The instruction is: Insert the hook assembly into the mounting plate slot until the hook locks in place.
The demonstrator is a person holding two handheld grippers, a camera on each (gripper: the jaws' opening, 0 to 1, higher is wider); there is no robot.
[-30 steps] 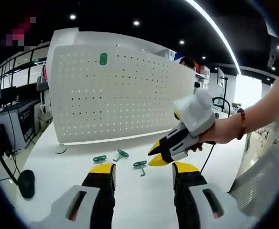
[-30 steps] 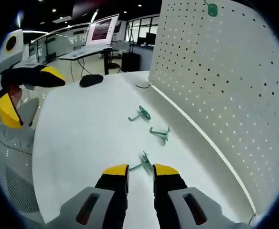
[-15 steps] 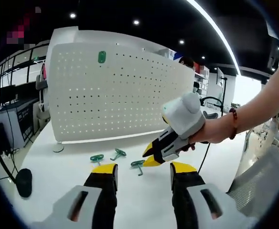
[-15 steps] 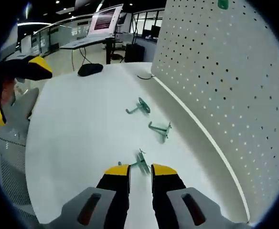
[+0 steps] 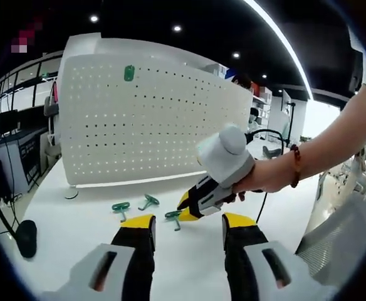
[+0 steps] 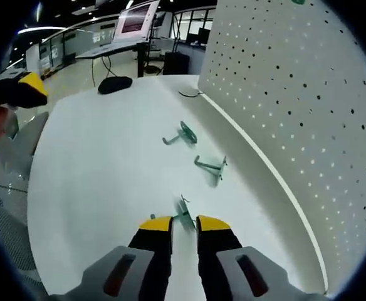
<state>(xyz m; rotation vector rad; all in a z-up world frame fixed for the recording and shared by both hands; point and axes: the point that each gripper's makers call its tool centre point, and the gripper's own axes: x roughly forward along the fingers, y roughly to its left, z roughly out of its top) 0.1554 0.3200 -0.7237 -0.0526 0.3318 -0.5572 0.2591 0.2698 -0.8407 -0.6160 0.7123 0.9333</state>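
A smooth white table [image 5: 64, 232] carries three small green hooks, each a thin bent wire shank ending in a flat rounded plate. In the left gripper view they lie in a row at lower centre: one [image 5: 120, 207] leftmost, one [image 5: 148, 201] beside it, and the third hook [image 5: 173, 216] at the tip of the right gripper [image 5: 188, 210], which enters from the right in a person's hand [image 5: 258, 182]. Behind them stands the pegboard [image 5: 151, 119] — a matt white sheet, curved by the lens, pierced with a regular grid of small round holes — and high at its upper left a green tab [image 5: 128, 73] is already seated in a hole. The left gripper [image 5: 186, 226] hangs over bare table at the bottom of the frame, its yellow-tipped black jaws set wide apart and holding nothing. In the right gripper view the right gripper's own jaws rise from the bottom edge, narrowly parted, with the nearest hook lying on the table between their yellow tips (whether they actually pinch it cannot be told). Further up that frame lie the other two hooks, well apart from each other, along the foot of the pegboard, which sweeps across the right side. A dark mouse-like object [image 6: 115, 84] sits at the table's far end, upper left, with a monitor [image 6: 133, 19] beyond it.
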